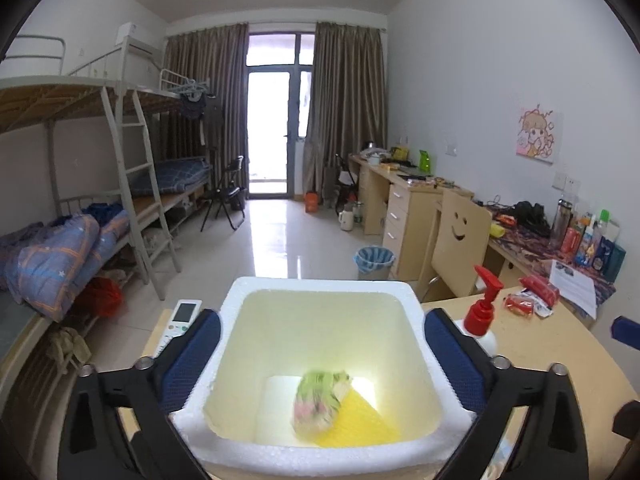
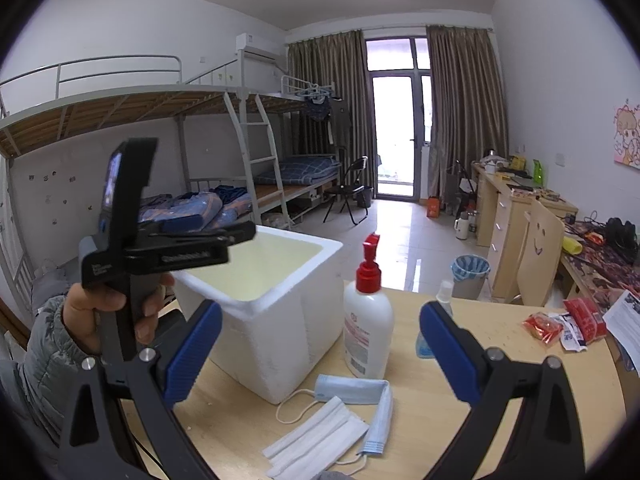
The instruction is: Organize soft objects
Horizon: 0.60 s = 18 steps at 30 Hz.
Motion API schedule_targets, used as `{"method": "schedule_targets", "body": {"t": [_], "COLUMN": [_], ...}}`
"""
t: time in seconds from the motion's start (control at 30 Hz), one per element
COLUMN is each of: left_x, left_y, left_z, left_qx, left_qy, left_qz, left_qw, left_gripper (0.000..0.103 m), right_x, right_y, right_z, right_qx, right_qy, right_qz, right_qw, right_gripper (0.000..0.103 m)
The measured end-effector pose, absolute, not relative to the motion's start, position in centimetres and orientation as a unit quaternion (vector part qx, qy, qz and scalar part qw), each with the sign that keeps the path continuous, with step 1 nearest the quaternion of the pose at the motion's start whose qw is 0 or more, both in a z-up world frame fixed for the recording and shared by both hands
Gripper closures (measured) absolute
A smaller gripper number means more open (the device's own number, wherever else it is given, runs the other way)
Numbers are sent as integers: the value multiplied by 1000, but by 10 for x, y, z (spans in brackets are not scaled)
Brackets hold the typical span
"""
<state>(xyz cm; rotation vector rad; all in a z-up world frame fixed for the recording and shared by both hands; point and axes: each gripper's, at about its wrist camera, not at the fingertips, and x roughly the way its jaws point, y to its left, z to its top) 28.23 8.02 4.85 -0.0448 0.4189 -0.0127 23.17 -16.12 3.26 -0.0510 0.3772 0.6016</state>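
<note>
Cloth bundle (image 1: pixel 320 404) green-pink, blurred, inside foam box (image 1: pixel 420 308); left tongs (image 1: pixel 322 340), right tongs (image 2: pixel 320 340) wide, empty.

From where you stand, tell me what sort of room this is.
Most likely a shared student dormitory room. Metal bunk beds with a ladder line the left wall, a row of wooden study desks runs along the right wall, and a curtained glass balcony door closes the far end.

A foam box (image 2: pixel 276 312) stands on the worktop (image 2: pixel 480 360) near its left edge, with a pump bottle (image 2: pixel 368 320) just to its right. Two face masks (image 2: pixel 340 416) lie in front of both. A cloth bundle (image 1: pixel 320 404) and a flat pad (image 1: pixel 360 420) lie inside the box. Snack packets (image 2: pixel 568 320) sit toward the right edge.
</note>
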Motion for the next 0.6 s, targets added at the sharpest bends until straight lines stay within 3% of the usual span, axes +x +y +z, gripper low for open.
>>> {"method": "schedule_targets", "body": {"t": [0.6], "left_x": [226], "left_y": [56], "left_z": [77], "left_qx": [-8], "left_qy": [179], "left_qz": [-29], "left_qw": [983], "left_gripper": [1], "right_x": [210], "right_y": [-180], "right_z": [46], "right_qx": [-17], "right_qy": [175], "right_qz": [284], "right_qw": [942], "right_gripper": [3]}}
